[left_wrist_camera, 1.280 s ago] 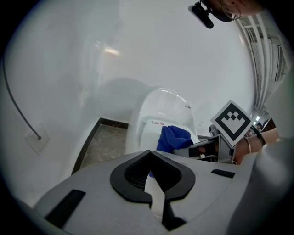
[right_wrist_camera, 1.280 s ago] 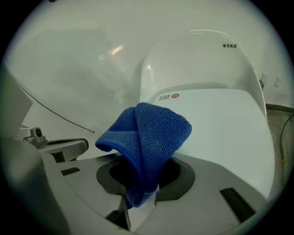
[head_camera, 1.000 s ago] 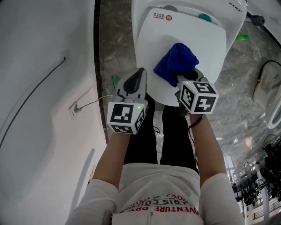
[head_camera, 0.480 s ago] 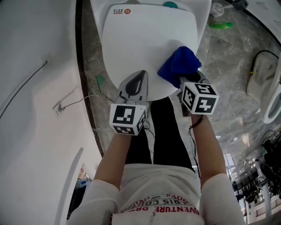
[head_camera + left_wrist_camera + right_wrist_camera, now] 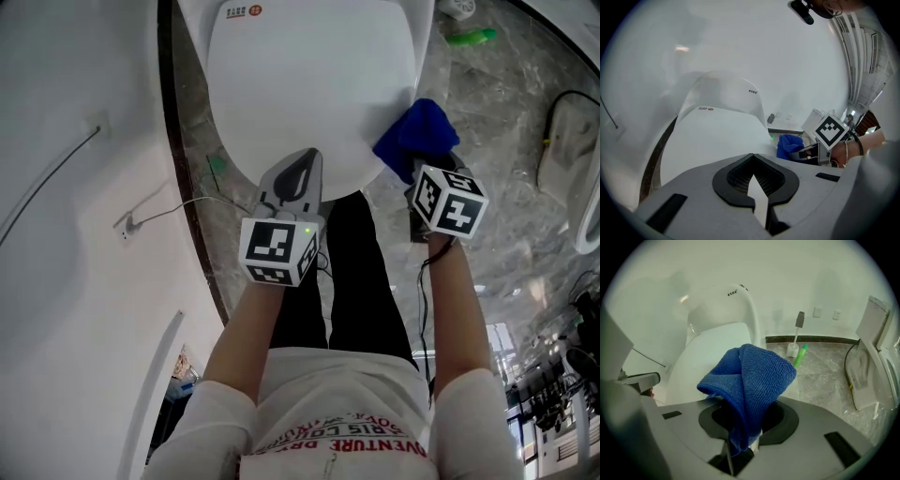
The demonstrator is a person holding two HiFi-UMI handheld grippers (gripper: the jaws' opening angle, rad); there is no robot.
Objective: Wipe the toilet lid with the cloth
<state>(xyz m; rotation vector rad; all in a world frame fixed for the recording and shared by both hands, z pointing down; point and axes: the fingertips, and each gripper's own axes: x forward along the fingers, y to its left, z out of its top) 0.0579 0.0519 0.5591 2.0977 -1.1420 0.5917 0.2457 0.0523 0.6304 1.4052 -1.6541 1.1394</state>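
The right hand-held gripper clamps the blue cloth at the toilet lid's right edge. The left hand-held gripper, clenched and empty, hovers at the lid's front edge.

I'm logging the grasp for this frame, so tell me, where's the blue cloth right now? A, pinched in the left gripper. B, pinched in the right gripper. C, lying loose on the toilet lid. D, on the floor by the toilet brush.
B: the right gripper view shows the blue cloth clamped between the jaws of the right gripper, while the left gripper is shut with nothing in it.
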